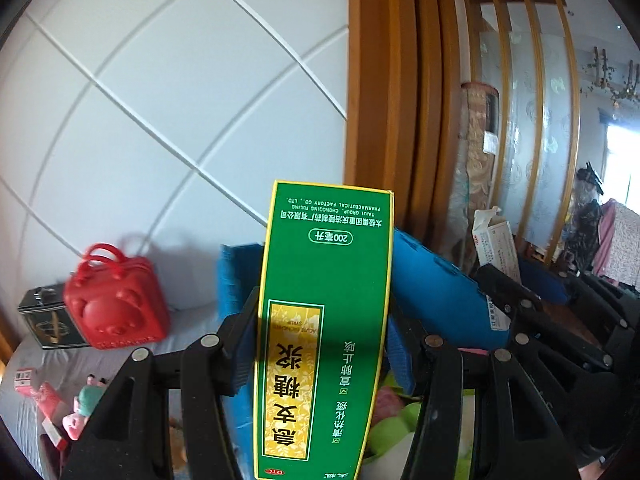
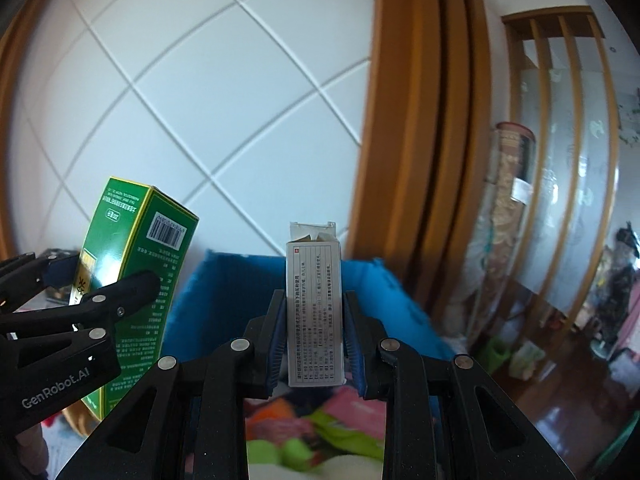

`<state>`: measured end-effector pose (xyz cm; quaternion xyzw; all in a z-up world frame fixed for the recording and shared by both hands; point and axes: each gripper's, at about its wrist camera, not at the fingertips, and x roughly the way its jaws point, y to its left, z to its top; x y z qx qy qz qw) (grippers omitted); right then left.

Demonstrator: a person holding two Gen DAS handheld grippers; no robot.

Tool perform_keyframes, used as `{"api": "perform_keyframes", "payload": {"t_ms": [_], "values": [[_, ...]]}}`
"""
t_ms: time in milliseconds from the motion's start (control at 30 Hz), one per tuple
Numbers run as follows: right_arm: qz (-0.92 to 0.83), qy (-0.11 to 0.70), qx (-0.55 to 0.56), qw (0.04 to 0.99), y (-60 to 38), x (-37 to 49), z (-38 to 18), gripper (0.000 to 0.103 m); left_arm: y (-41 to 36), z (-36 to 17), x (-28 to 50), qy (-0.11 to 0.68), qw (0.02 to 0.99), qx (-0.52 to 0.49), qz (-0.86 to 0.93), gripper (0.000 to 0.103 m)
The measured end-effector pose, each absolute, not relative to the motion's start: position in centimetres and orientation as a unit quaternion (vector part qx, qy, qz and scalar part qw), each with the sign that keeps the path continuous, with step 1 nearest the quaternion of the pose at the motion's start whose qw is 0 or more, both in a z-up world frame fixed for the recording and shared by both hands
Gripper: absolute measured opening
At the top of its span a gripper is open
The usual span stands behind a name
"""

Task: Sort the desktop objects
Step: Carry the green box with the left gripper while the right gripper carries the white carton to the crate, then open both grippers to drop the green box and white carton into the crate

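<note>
Left tool clamped on a green cough-syrup box, held upright at centre frame with its print upside down, in front of a blue fabric bin. Right tool closed narrow on a white medicine carton, upright at centre, torn flap on top, above the same bin. At lower left of the left view, a red bear-face bag beside a dark tin on the grey counter.
</note>
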<state>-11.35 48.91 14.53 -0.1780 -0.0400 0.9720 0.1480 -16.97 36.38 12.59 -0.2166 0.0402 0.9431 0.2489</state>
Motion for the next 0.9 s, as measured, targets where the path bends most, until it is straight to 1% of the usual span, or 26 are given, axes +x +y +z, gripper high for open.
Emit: {"api": "perform_keyframes", "payload": {"t_ms": [133, 300, 500, 533, 567, 633, 867, 900], "values": [[0.964, -0.037, -0.204, 0.165, 51.5, -12.7, 13.1, 0.027, 39.2, 10.7, -18.2, 0.059, 0.251, -0.254, 0.932, 0.054], [0.957, -0.033, -0.234, 0.167, 53.4, -14.0, 11.3, 0.027, 42.5, 8.4, -18.9, 0.102, 0.239, -0.307, 0.916, 0.055], [0.953, -0.036, -0.25, 0.168, 54.6, -14.8, 10.3, 0.027, 43.1, 6.7, -18.4, 0.12, 0.243, -0.33, 0.904, 0.056], [0.952, -0.036, -0.253, 0.169, 54.5, -14.9, 10.1, 0.027, 43.0, 6.6, -18.3, 0.122, 0.238, -0.33, 0.905, 0.061], [0.951, -0.038, -0.255, 0.169, 54.4, -14.9, 10.0, 0.027, 42.9, 6.5, -18.2, 0.122, 0.234, -0.33, 0.906, 0.07], [0.949, -0.042, -0.263, 0.169, 54.4, -15.1, 9.6, 0.027, 42.8, 6.6, -18.1, 0.118, 0.231, -0.33, 0.908, 0.079], [0.946, -0.051, -0.274, 0.168, 53.6, -14.7, 9.2, 0.028, 41.8, 6.7, -17.4, 0.12, 0.219, -0.323, 0.913, 0.079], [0.946, -0.051, -0.273, 0.169, 53.6, -14.5, 9.2, 0.03, 41.6, 6.6, -17.3, 0.12, 0.22, -0.323, 0.913, 0.079]]}}
